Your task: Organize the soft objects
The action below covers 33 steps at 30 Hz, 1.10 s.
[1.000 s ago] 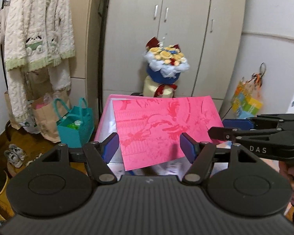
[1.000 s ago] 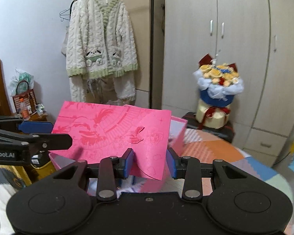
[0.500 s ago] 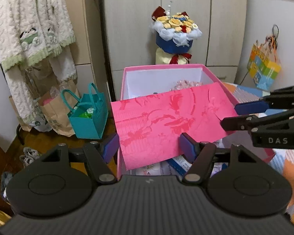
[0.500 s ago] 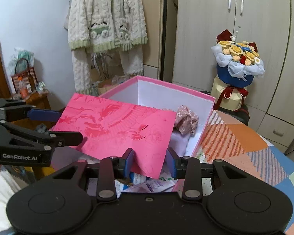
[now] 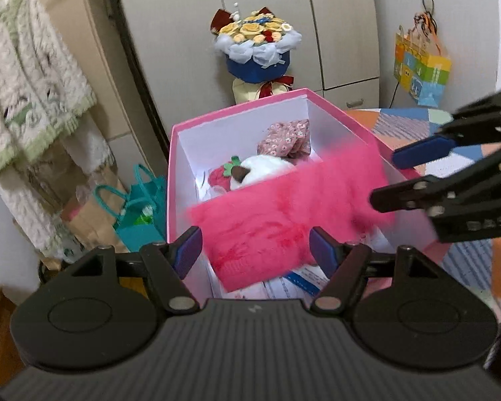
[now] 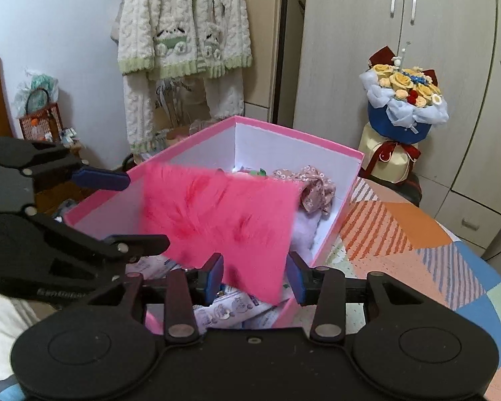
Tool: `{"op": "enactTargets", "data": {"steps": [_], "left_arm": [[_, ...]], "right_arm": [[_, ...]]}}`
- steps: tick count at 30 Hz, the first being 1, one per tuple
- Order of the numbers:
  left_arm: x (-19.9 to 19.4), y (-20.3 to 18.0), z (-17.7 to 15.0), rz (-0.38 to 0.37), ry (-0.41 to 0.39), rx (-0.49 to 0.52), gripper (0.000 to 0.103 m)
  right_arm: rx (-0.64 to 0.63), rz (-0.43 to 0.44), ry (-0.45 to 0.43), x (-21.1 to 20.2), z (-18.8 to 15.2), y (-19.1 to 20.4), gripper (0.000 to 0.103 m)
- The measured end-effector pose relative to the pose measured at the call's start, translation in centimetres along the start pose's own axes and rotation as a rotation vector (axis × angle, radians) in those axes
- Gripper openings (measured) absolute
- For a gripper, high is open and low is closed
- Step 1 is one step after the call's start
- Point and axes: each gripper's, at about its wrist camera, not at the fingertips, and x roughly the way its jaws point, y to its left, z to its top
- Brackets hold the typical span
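Wardrobe behind; my pink patterned card sheet (image 5: pixel 284 214) now blurs mid-frame over the open pink cardboard box (image 5: pixel 237 113), loose between both grippers' (image 5: pixel 255 250) (image 6: pixel 255 272) just-widened jaws.

Two black hand-held grippers with blue pads: the left hand-held gripper (image 5: pixel 255 250) and the right hand-held gripper (image 6: pixel 255 279). One open pink cardboard box (image 6: pixel 294 138). One blurred pink sheet (image 6: pixel 223 214) just ahead of both. One floral fabric bundle (image 5: pixel 285 137), one strawberry plush (image 5: pixel 222 177), one paper-wrapped flower bouquet (image 6: pixel 404 100) beyond.
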Motion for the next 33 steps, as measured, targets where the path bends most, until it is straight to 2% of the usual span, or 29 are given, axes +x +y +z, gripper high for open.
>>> {"op": "enactTargets", "data": {"steps": [3, 8, 16, 18, 19, 21, 22, 24, 28, 30, 33], "left_arm": [[-0.6, 0.8, -0.2, -0.009, 0.012, -0.054, 0.07], [-2.3, 1.3, -0.2, -0.05, 0.019, -0.106, 0.072], [-6.8, -0.6, 0.6, -0.094, -0.039, -0.087, 0.078], [-7.7, -1.2, 0.7, -0.1, -0.054, -0.081, 0.082], [-8.2, -1.6, 0.8, -0.106, -0.061, -0.078, 0.085], [-9.0, -2.1, 0.7, -0.135, -0.069, -0.077, 0.1], [-9.4, -2.4, 0.7, -0.158, -0.072, -0.083, 0.102], [-9.9, -2.7, 0.5, -0.168, -0.053, -0.101, 0.102], [-10.7, -3.9, 0.7, -0.157, -0.025, -0.106, 0.102], [-11.2, -4.5, 1.0, -0.139, -0.015, -0.1, 0.102], [-11.9, -5.5, 1.7, -0.099, 0.024, -0.095, 0.102]], "right_arm": [[0.024, 0.027, -0.028, -1.4, -0.5, -0.3, 0.053], [0.053, 0.036, -0.049, -3.3, -1.0, -0.6, 0.054], [0.074, -0.002, -0.091, -7.6, -1.6, -0.9, 0.057], [0.078, -0.009, -0.103, -8.6, -1.8, -0.9, 0.058], [0.079, -0.019, -0.109, -9.2, -1.9, -0.9, 0.063], [0.081, -0.034, -0.123, -10.2, -2.2, -0.9, 0.073], [0.081, -0.04, -0.134, -10.8, -2.4, -0.8, 0.073], [0.084, -0.053, -0.145, -11.9, -2.7, -0.9, 0.074], [0.118, -0.081, -0.158, -13.9, -3.5, -1.2, 0.091], [0.135, -0.092, -0.164, -14.8, -3.9, -1.4, 0.098], [0.155, -0.123, -0.167, -16.0, -4.4, -1.4, 0.102]]}}
